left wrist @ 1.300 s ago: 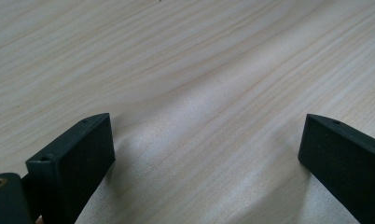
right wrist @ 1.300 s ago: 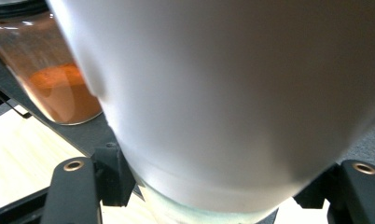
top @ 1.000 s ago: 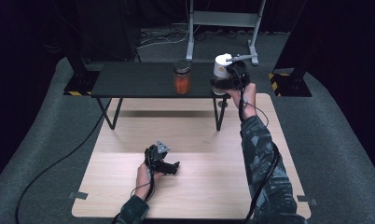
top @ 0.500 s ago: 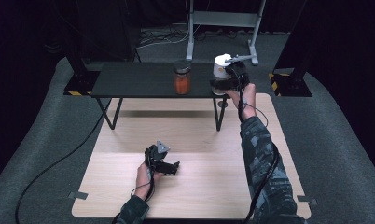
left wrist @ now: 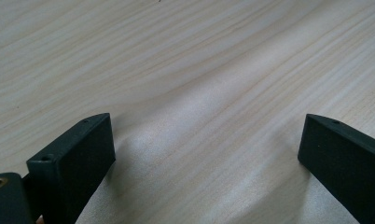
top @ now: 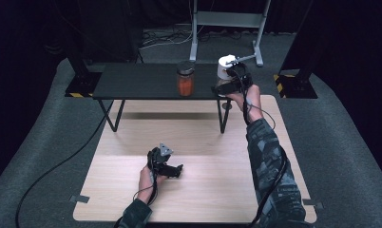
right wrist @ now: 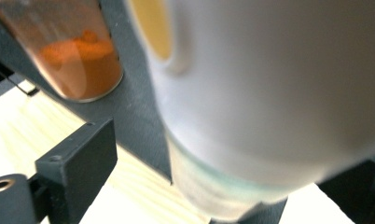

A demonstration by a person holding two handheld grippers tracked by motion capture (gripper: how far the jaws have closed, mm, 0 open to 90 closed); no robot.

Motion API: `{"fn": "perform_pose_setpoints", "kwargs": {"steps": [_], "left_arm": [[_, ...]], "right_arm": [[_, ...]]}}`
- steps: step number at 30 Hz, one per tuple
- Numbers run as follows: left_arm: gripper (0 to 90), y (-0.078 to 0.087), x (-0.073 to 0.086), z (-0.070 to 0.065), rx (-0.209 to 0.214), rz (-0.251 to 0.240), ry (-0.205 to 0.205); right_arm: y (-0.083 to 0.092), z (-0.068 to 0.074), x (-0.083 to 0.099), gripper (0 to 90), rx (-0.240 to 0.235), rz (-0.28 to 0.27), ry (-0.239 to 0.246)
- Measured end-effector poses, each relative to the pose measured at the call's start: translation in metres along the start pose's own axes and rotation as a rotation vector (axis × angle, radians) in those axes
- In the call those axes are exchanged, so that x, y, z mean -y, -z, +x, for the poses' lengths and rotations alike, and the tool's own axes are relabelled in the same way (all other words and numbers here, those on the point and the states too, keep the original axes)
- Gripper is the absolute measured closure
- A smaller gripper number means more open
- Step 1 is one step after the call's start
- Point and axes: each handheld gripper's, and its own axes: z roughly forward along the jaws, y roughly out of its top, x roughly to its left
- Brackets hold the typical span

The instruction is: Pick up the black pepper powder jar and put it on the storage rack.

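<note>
The right claw (top: 229,81) is at the near right corner of the low black table (top: 132,81), with a white cup (top: 224,66) between its jaws. Those jaws have just been opening and now stand wide; in the right gripper view the left jaw is clear of the cup (right wrist: 279,93), so the cup seems to be let go, not held. It sits close to the table's edge, and that is the risk: pulling the claw back crookedly could catch the cup's side and tip it off onto the wooden board below. A sideways swing could also knock the jar of orange stuff (top: 185,78) nearby. The left claw (top: 166,164) rests wide open and empty on the wooden board (left wrist: 199,70).
</note>
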Motion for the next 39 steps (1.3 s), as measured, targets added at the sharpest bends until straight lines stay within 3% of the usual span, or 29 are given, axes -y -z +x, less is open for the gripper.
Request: {"fn": "perform_pose_setpoints", "kwargs": {"steps": [6, 12, 32, 39], "left_arm": [[3.3, 0.0, 0.0, 0.0, 0.001, -0.002, 0.004], [3.2, 0.0, 0.0, 0.0, 0.0, -0.001, 0.001], [3.2, 0.0, 0.0, 0.0, 0.0, -0.001, 0.001], [3.2, 0.0, 0.0, 0.0, 0.0, -0.001, 0.002]], "right_arm": [[0.008, 0.002, 0.006, 1.7, 0.007, 0.031, 0.002], [0.015, 0.003, 0.027, 1.3, 0.023, 0.04, 0.006], [0.008, 0.003, 0.149, 0.0, 0.056, 0.103, -0.036], [0.006, -0.001, 0.2, 0.0, 0.072, 0.098, -0.102]]}}
